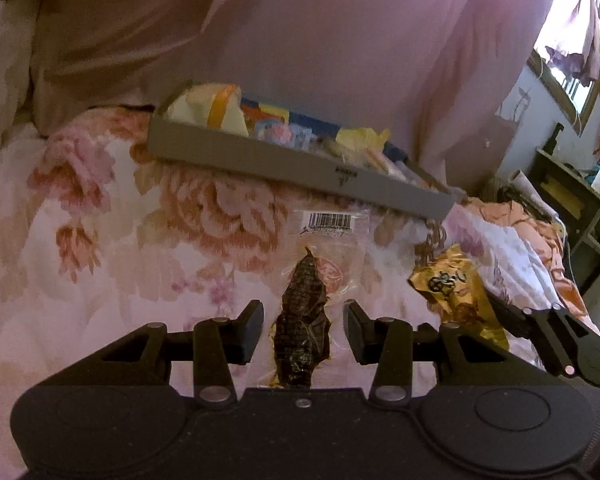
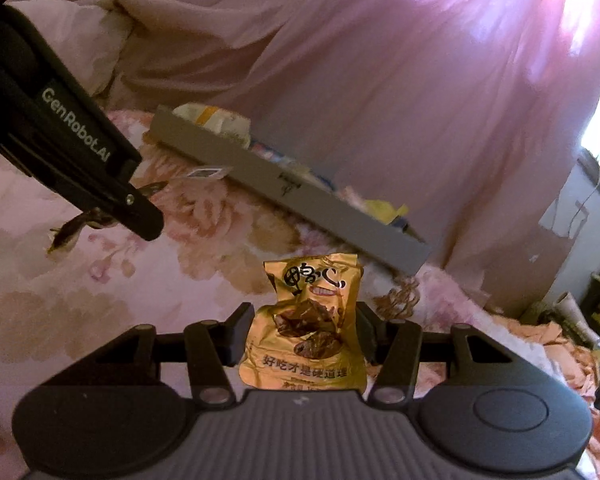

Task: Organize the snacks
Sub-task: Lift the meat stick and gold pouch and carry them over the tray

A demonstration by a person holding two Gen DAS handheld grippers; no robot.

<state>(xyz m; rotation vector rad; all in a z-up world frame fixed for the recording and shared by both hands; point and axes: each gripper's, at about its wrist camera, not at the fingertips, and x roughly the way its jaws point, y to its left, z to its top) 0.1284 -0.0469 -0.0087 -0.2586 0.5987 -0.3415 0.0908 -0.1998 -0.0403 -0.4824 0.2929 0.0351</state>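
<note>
A clear packet [image 1: 305, 280] with a dark dried snack and a barcode label hangs between the fingers of my left gripper [image 1: 302, 332], which is shut on it above the floral bedspread. In the right wrist view this gripper [image 2: 148, 222] reaches in from the upper left, and the dark snack [image 2: 66, 232] dangles below it. My right gripper [image 2: 304, 332] is shut on a crumpled gold snack packet [image 2: 312, 304] with black characters. The left wrist view shows that gold packet [image 1: 452, 292] at the right. A grey tray [image 1: 280, 160] with several snack packets lies beyond both.
The tray [image 2: 320, 208] sits on a bed covered in a pink floral bedspread [image 1: 100, 220], against a pink hanging sheet [image 1: 340, 40]. A heap of bedding [image 1: 12, 60] fills the upper left. A window and a dark shelf unit [image 1: 572, 192] are at the far right.
</note>
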